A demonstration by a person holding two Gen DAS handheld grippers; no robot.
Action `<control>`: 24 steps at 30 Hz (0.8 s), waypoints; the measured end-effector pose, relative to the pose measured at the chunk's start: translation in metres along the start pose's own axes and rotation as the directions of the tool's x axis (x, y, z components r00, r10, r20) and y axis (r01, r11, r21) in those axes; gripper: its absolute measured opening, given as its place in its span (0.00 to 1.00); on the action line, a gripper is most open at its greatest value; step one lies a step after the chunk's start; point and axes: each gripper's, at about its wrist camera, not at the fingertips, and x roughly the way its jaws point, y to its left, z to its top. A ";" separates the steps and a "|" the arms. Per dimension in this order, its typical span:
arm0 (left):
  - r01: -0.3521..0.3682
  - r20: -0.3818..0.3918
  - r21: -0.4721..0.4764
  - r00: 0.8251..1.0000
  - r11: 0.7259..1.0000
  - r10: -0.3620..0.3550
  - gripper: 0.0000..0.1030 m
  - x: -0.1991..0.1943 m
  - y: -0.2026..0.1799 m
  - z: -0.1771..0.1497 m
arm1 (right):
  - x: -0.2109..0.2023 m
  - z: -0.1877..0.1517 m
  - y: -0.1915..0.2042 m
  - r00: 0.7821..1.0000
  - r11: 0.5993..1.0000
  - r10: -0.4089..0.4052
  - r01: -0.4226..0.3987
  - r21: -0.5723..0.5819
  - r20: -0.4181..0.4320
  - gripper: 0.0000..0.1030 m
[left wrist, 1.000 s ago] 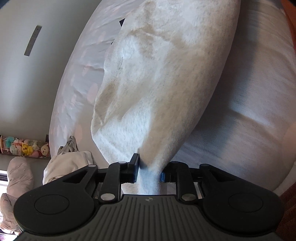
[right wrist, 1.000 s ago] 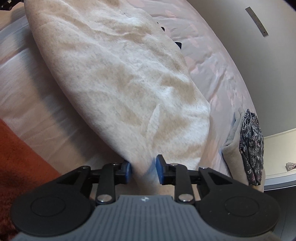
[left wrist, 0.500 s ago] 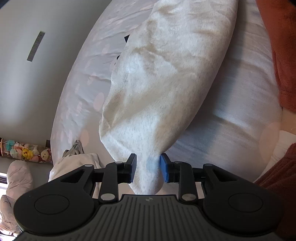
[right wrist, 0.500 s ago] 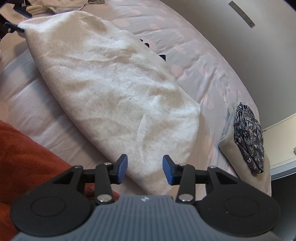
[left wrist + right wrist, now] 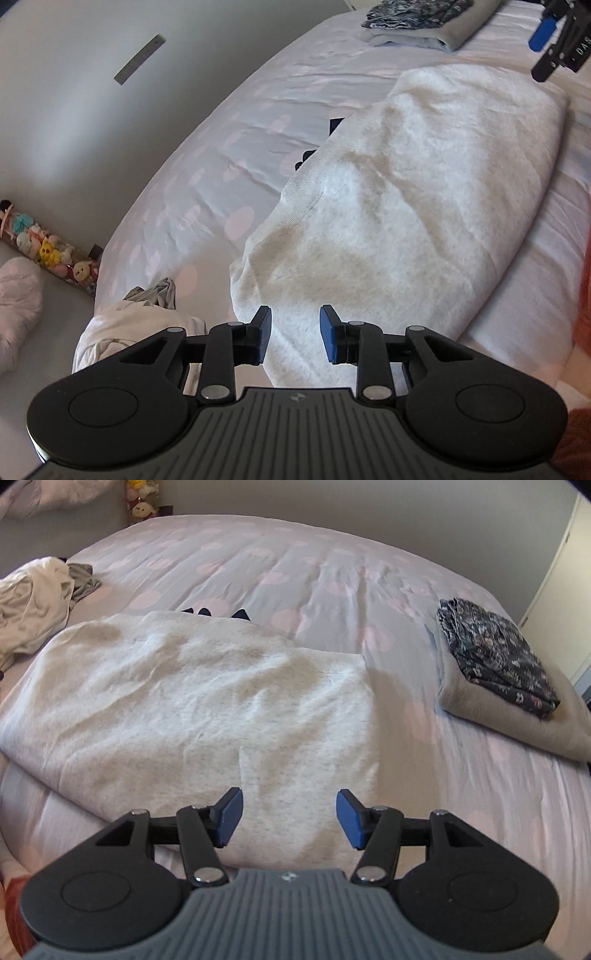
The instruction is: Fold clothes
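Observation:
A pale grey sweatshirt [image 5: 406, 206] lies folded flat on the bed [image 5: 207, 166], with small dark bits showing past its far edge. My left gripper [image 5: 295, 334] hovers over its near corner, open, its blue pads clear of the cloth. In the right wrist view the same sweatshirt [image 5: 192, 701] spreads out below my right gripper [image 5: 288, 818]. Its jaws are opening and stand wide, with nothing pinched between them. The right gripper [image 5: 554, 40] also shows at the top right of the left wrist view, above the sweatshirt's other end.
A folded stack [image 5: 498, 672], beige below and dark floral on top, sits on the bed's right side. Crumpled white and grey clothes [image 5: 29, 602] lie at the left. Plush toys [image 5: 48, 251] line the wall. Rust-red fabric [image 5: 583, 288] shows at the near right edge.
Both grippers held the sweatshirt's edge a second ago. They have let go, risen and rolled level. The sweatshirt now rests flat on the bed.

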 end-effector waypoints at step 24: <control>0.172 -0.013 -0.291 0.983 0.941 -0.184 0.41 0.127 0.038 0.024 | 0.106 0.030 -0.088 0.986 0.911 0.149 -0.107 0.399 -0.076 0.60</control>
